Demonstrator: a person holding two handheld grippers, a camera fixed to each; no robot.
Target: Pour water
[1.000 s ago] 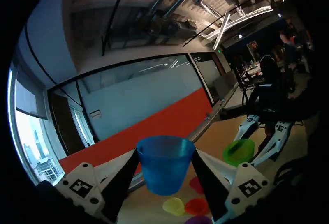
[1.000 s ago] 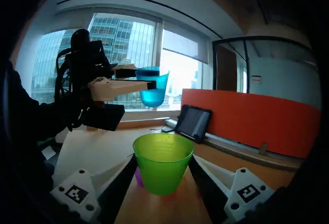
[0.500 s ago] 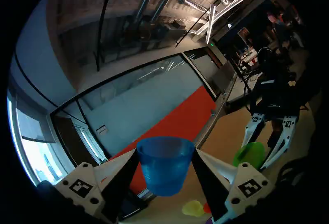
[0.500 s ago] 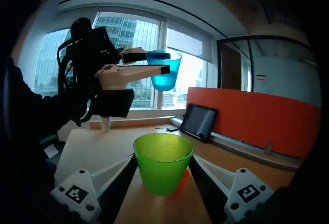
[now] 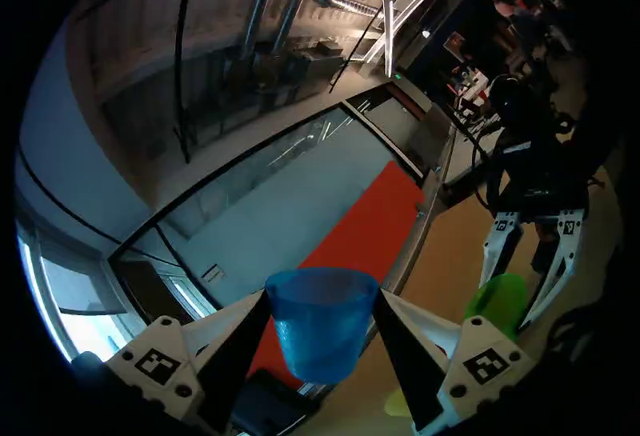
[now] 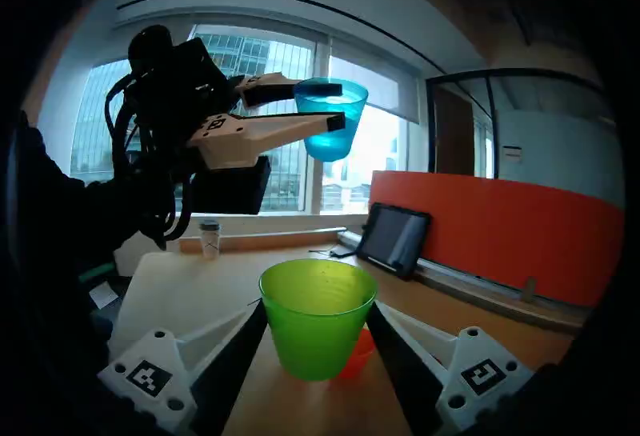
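left gripper (image 5: 322, 300): fingers closed in on the blue cup (image 5: 322, 336), one pressing each side just under the rim, so it's properly clamped

blue cup: up in the air, high over the table (image 6: 184, 284); in the right gripper view it sits above the green cup's rim and farther back, against the window (image 6: 96, 132), roughly upright with a slight lean

blue cup contents: see-through plastic, lower part looks a deeper blue than the top, but honestly can't tell if that's water

right gripper (image 6: 318, 308): fingers snug on the green cup (image 6: 318, 336), both sides touching its wall

green cup: upright, low over the table, mouth open to the camera

green cup contents: inner wall shows a few small specks; can't make out any water level

orange cup (image 6: 358, 352): just behind the green one, on the table, mostly hidden

yellow cup (image 5: 398, 402): bit of it peeks out low in the left gripper view, beside the right finger

tablet (image 6: 394, 238): propped up at the far side of the table, next to the orange partition (image 6: 512, 236)

small lidded cup (image 6: 210, 238): upright by the window, well apart from the others
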